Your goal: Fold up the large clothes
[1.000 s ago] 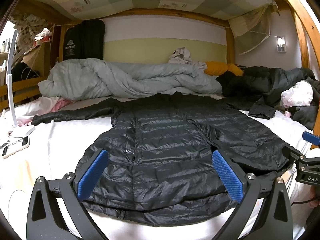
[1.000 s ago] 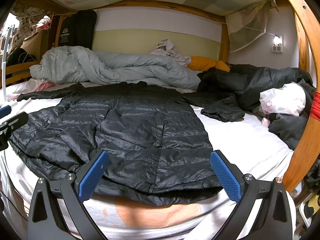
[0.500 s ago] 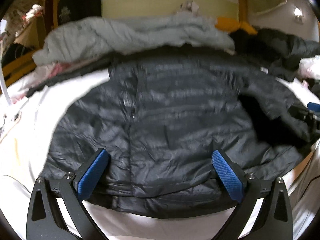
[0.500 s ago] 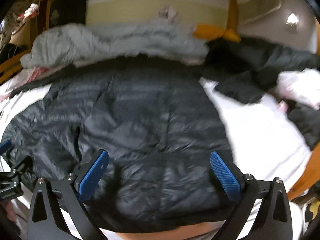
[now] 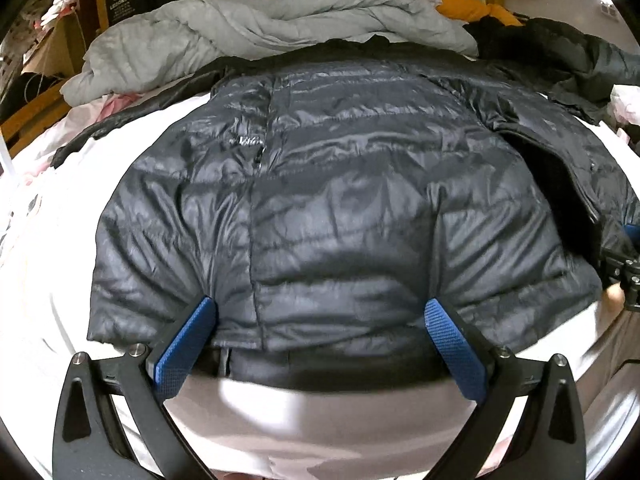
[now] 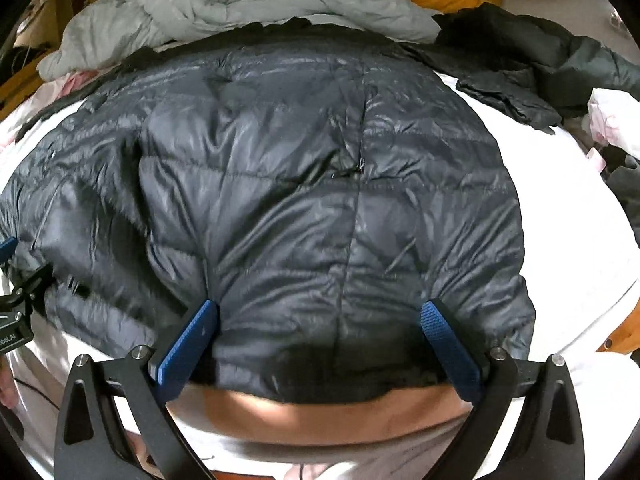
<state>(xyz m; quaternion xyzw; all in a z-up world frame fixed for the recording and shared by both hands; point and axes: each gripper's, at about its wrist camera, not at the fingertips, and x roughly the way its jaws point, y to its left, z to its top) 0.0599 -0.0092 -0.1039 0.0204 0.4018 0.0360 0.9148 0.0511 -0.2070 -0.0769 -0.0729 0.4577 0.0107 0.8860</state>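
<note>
A large black quilted puffer jacket (image 5: 340, 200) lies spread flat on the white bed sheet (image 5: 48, 264), hem toward me, collar toward the far side. It also fills the right wrist view (image 6: 320, 200). My left gripper (image 5: 320, 316) is open, its blue pads pressed down on the jacket's hem at the left half. My right gripper (image 6: 320, 316) is open, its pads down on the hem at the right half. Each gripper shows at the edge of the other's view.
A crumpled grey duvet (image 5: 260, 28) lies along the far side of the bed. A second dark jacket (image 6: 540, 64) and white bag (image 6: 612, 120) lie at the far right. A wooden bed frame post (image 6: 624, 328) stands at the right. An orange pillow (image 5: 476, 10) sits at the back.
Both grippers have tilted down and moved forward onto the jacket's hem. The jacket now fills both views. The jaws stay wide open.
</note>
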